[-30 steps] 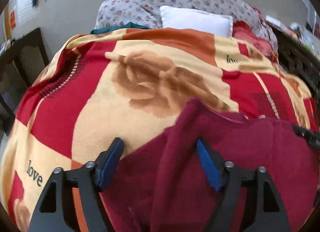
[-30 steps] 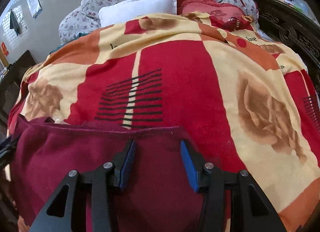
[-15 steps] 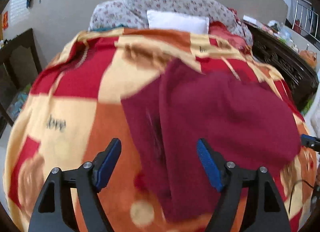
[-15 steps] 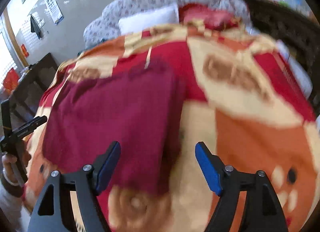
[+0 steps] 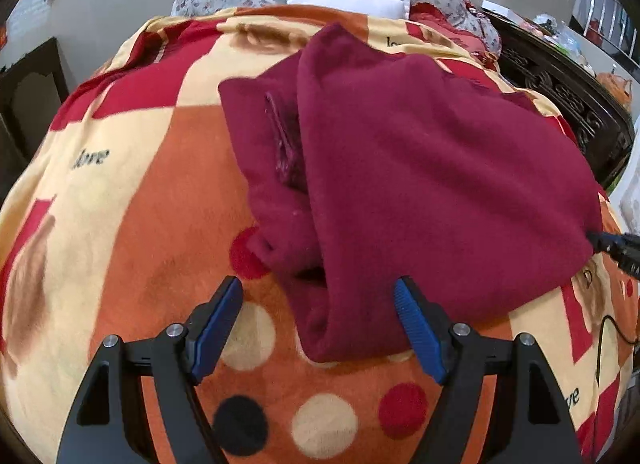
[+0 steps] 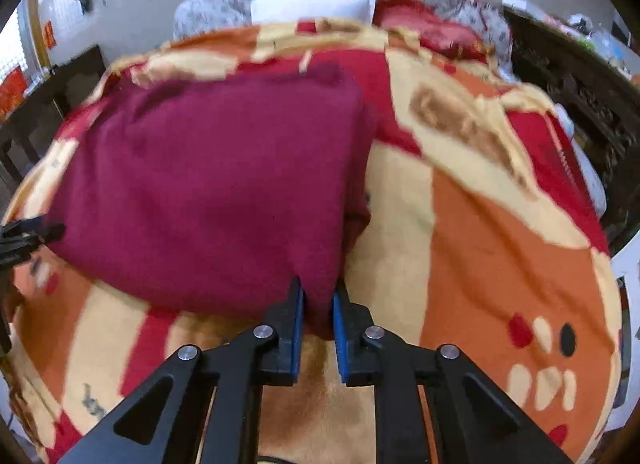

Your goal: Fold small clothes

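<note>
Now, left wrist view: maroon fleece garment (image 5: pixel 420 168) lies partly folded on the red-orange-cream patterned blanket (image 5: pixel 132 224), long axis toward the pillows; left gripper (image 5: pixel 320 328) gapes around its near corner, gripping nothing | right wrist view: right gripper (image 6: pixel 318 328), jaws just closing, pinches the garment's near corner; next, the left must pinch too.

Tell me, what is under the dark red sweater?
The dark red sweater lies on a patterned blanket with red, orange and cream patches and dots. The blanket shows all around it; whatever lies right beneath the sweater is covered.
</note>
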The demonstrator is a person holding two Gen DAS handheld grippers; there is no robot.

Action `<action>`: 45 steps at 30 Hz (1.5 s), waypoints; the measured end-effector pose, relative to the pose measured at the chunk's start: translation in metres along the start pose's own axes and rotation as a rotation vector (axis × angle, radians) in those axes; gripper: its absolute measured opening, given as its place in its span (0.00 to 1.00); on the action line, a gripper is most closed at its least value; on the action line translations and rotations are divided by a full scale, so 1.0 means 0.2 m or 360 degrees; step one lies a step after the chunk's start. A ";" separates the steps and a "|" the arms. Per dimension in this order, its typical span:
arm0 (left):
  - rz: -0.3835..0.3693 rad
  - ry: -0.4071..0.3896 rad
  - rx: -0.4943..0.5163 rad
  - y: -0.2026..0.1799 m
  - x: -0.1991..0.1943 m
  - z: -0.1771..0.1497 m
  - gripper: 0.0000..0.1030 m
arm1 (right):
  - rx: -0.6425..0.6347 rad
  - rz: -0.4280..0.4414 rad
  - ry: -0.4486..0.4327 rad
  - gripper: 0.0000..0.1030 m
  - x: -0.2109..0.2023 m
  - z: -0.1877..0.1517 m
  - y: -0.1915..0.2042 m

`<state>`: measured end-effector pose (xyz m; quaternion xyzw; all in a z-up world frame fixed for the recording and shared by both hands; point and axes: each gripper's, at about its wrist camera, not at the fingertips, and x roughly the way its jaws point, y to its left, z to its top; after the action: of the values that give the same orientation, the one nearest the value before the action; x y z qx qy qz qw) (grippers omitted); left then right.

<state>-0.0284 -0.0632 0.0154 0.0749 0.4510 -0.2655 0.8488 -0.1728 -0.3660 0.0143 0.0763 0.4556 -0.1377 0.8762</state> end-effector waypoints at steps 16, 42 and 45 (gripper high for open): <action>0.0132 -0.0142 0.0022 -0.02 -0.12 0.04 0.75 | -0.0104 0.0121 -0.0182 0.60 -0.16 0.26 0.39; -0.0062 -0.0137 -0.0147 0.09 0.02 0.05 0.78 | -0.0109 0.0334 -0.0183 0.67 0.33 0.90 0.97; -0.0079 -0.0140 -0.0159 0.11 0.02 0.04 0.78 | -0.0126 0.0496 -0.0101 0.67 0.38 0.92 1.12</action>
<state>-0.0092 -0.0501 0.0148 0.0095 0.4277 -0.2666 0.8636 0.0819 -0.2150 0.0596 0.1070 0.4155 0.0156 0.9032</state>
